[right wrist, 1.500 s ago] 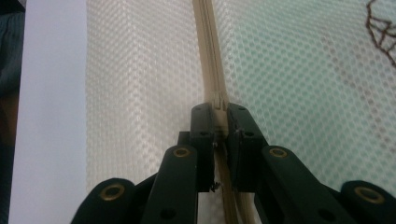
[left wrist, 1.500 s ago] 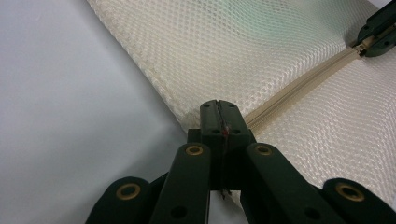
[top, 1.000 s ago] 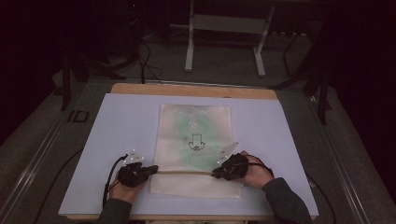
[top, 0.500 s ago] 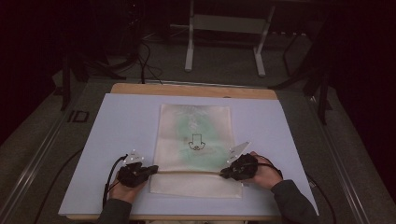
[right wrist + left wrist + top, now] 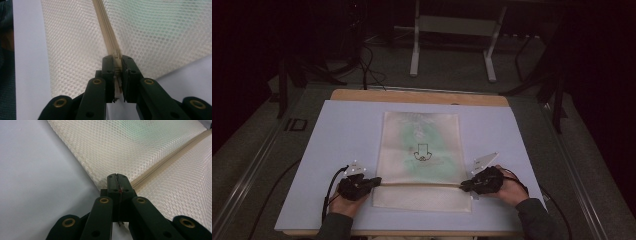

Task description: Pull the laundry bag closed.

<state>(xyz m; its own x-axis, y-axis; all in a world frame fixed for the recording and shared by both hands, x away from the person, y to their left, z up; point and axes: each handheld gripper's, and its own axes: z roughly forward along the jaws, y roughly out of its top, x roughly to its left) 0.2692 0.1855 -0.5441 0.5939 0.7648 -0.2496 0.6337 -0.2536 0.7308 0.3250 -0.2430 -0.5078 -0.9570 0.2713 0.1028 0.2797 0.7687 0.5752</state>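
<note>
We see the mesh bag (image 5: 421, 160) lying flat on the counter (image 5: 337, 135), zipper (image 5: 419, 184) near our edge. It appears light, limp and loosely woven; we judge the stiffer zipper tape the best hold. The left gripper (image 5: 374, 181) and right gripper (image 5: 463, 185) each have jaws clamped on 1 zipper end.
</note>
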